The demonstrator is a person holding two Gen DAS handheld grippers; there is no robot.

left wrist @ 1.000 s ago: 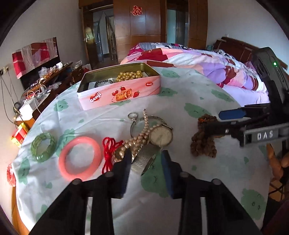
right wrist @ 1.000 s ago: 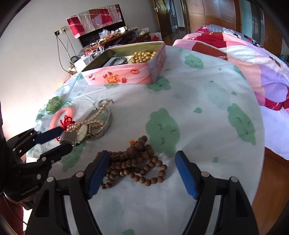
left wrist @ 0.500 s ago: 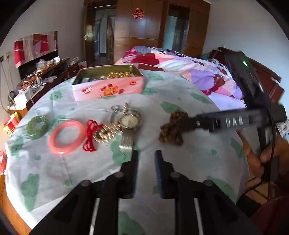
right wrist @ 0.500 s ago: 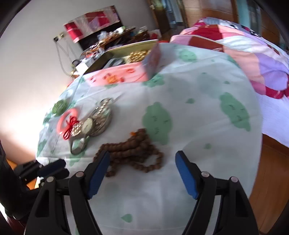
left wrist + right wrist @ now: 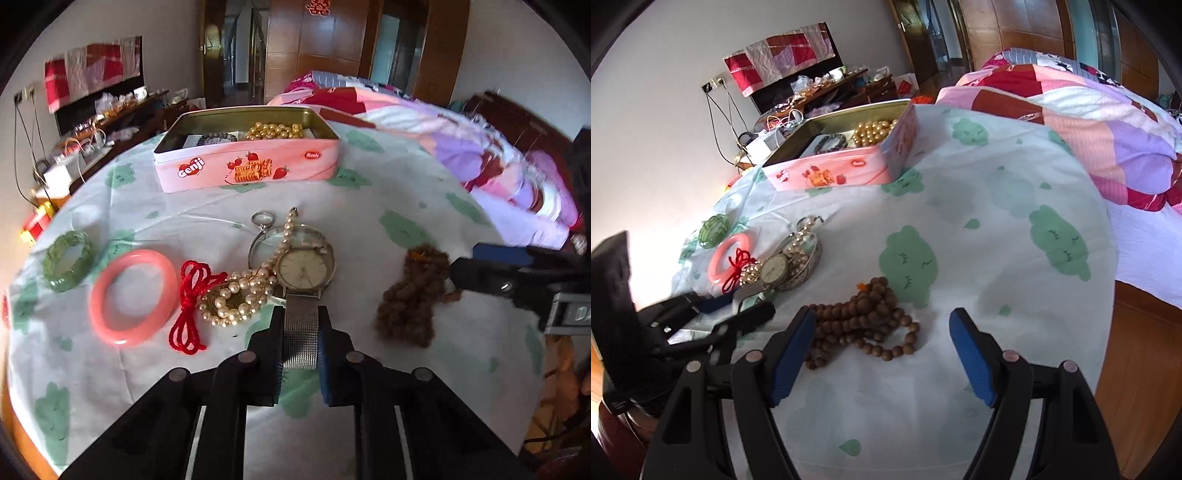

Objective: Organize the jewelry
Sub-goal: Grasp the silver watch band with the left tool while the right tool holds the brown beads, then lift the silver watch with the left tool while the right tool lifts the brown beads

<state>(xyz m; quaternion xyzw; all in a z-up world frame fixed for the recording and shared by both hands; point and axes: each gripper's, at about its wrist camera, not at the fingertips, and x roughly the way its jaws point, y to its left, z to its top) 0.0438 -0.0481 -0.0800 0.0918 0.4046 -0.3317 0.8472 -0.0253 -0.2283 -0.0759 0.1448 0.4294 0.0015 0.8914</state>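
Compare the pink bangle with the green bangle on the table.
The pink bangle is smooth, opaque and the wider ring; the green bangle is smaller, translucent and looks ribbed. The pink one lies beside the red cord, apparently touching it; the green one lies apart, nearer the table's edge. Both lie flat on the tablecloth, outside the tin.

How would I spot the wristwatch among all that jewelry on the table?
Start at the pink tin at the table's far side and come toward the camera, to the tangle nearest the left claw. The wristwatch lies there beside the pearl necklace; it alone has a round pale dial, and its mesh strap sits in the claw.
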